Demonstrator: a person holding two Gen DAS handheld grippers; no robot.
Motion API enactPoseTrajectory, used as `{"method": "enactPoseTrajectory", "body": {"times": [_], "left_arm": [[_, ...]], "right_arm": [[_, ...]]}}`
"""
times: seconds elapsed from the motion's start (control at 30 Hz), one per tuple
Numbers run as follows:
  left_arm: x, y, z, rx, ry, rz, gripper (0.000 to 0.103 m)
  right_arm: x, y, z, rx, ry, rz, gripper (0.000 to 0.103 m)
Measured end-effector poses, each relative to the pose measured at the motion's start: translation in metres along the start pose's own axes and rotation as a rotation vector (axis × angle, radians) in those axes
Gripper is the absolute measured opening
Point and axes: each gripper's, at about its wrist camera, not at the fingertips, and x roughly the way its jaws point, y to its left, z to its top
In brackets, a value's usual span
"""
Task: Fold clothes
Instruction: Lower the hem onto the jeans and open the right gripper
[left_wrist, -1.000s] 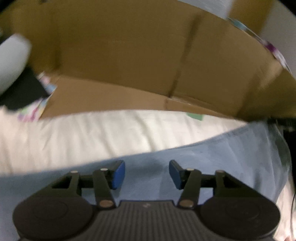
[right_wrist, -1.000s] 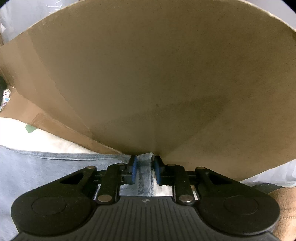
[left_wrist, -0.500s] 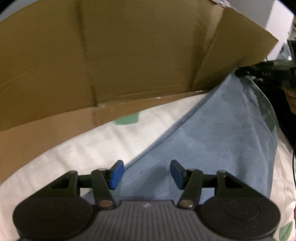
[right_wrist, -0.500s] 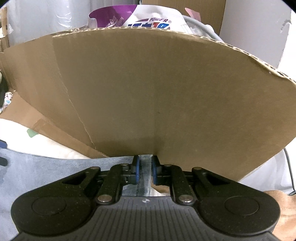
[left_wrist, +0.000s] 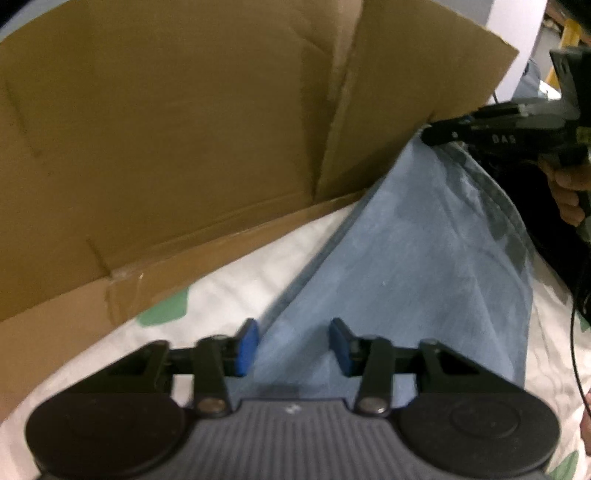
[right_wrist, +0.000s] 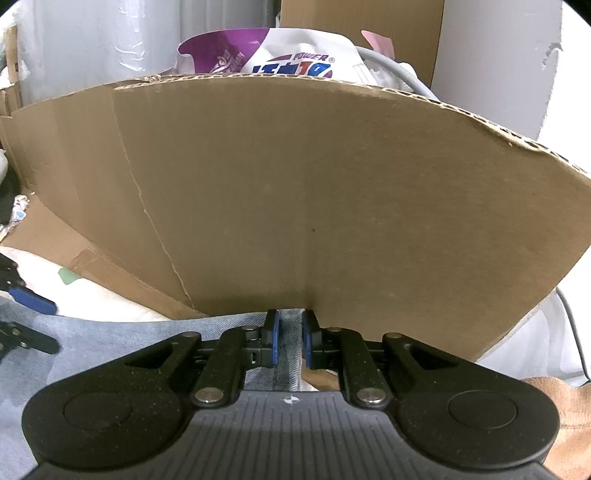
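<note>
Right hand-held gripper (right_wrist: 289, 338) clamped on far hem of blue denim garment (left_wrist: 417, 266), which lies on white bedding (left_wrist: 229, 291) against cardboard box (left_wrist: 184, 129); left hand-held gripper (left_wrist: 294, 345) closing astride its near edge, pads not yet pressing.

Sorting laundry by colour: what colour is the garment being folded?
Light blue, denim-like; the garment shows best in the left wrist view.

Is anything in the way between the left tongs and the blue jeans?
Nothing visible. The left tongs are closing right over the jeans' edge, with only that cloth between the blue pads. The cardboard stands behind.
</note>
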Motion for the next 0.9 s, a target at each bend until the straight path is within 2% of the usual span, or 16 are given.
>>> {"method": "enactPoseTrajectory", "body": {"times": [0.07,0.1,0.13,0.33,0.43,0.6,0.9], "left_arm": [[0.002,-0.004,0.001,0.025,0.005,0.022,0.018],[0.003,-0.005,0.001,0.036,0.004,0.032,0.004],[0.002,-0.004,0.001,0.041,-0.001,0.037,0.002],[-0.005,-0.005,0.001,0.064,-0.016,0.048,0.001],[-0.007,-0.005,0.002,0.068,-0.036,0.078,0.001],[0.005,-0.006,0.004,0.054,-0.023,0.130,0.000],[0.009,-0.003,0.000,-0.010,-0.022,0.152,0.002]], "right_arm": [[0.001,0.000,-0.001,0.004,-0.002,-0.001,0.012],[0.003,0.001,-0.001,0.005,-0.001,-0.002,0.012],[0.004,0.001,-0.001,0.005,-0.001,-0.004,0.012],[0.010,0.003,-0.002,-0.001,0.005,-0.013,0.012],[0.012,0.004,-0.003,-0.005,0.010,-0.017,0.012],[0.022,0.011,-0.004,-0.014,0.032,-0.031,0.013],[0.052,0.022,-0.009,-0.037,0.099,-0.038,0.013]]}}
